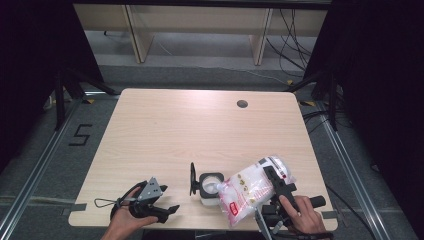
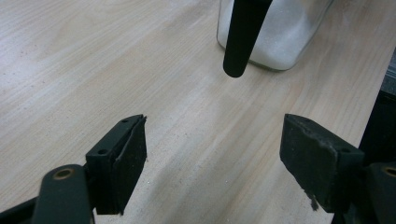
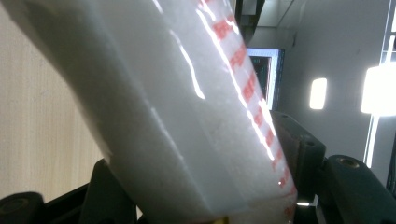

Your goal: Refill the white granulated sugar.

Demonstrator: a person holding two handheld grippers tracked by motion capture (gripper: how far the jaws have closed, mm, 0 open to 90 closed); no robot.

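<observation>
Sugar or salt, by the look of it, is being tipped from a soft clear plastic bag with red print, packed with white granules, into a square clear glass jar with a hinged black lid. The bag sits at the near right of the pale wooden table, tilted with its lower end over the jar's open mouth.

The right gripper is clamped across the bag's upper part; in the right gripper view its two black jaws press on either side of the white bulk. The left gripper rests near the table's front edge, left of the jar, jaws spread wide with bare wood between them in the left gripper view, where the jar's filled lower part stands beyond.

The bag should handle as a fairly heavy, floppy load: the film is slick and glossy, and the contents will likely shift and sag as it empties. A hold across the full middle, where the granules give the jaws something firm, seems the safest. The jar is stiff and breakable, and could slide if nudged.

Count: one bag, one jar, one lid standing open on its left side, two grippers. Whether granules are falling right now is too small to tell.
</observation>
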